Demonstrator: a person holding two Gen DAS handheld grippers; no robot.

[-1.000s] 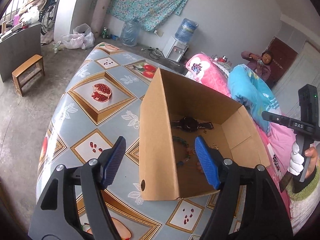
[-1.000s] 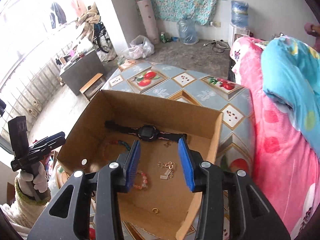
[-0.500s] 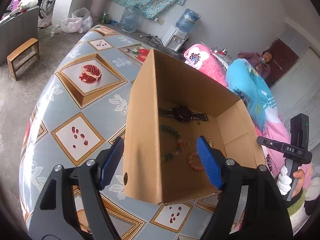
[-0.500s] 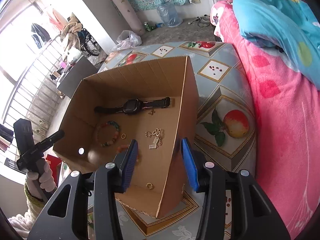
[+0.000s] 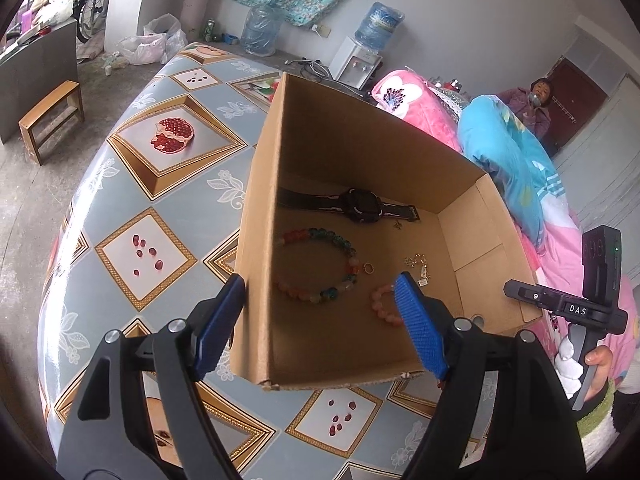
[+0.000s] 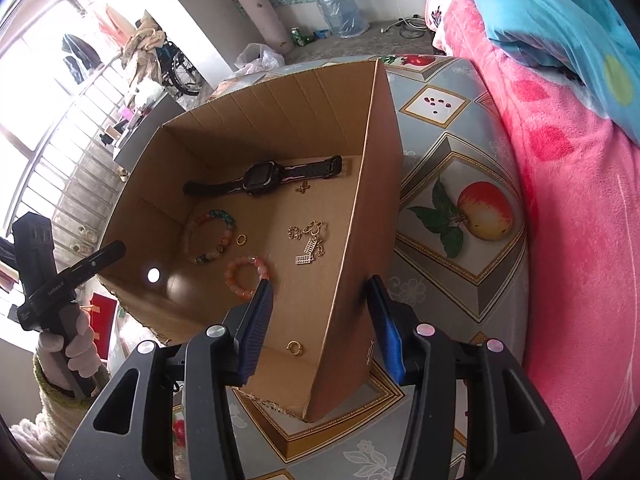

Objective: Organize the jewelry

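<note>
- Fruit-patterned oilcloth covers the table (image 5: 132,216), which fills the left of the left wrist view; a wooden stool (image 5: 52,120) stands on the concrete floor at the far left edge.
- At centre in both views sits an open cardboard box (image 5: 260,240) holding the jewelry.
- Left gripper (image 5: 320,320) points down at the box from the lower frame, jaws wide, one blue finger outside the near left wall and the other over the box floor.
- Right gripper (image 6: 320,324) also stands wide, straddling the box's right wall: its left finger is inside, its right finger outside.
- Inside, a black watch (image 5: 356,206) lies along the far wall, a multicoloured bead bracelet (image 5: 320,264) in the middle, and a small gold ring (image 5: 368,267) just beside it.
- A pink bead bracelet (image 6: 246,276) lies nearer the front; the left gripper's finger partly hides it in the left wrist view.
- Only the right wrist view shows a second gold ring (image 6: 294,347) near the front wall and the gold chain (image 6: 310,240) clearly.
- Pink bedding (image 6: 560,200) fills the right of that view.
</note>
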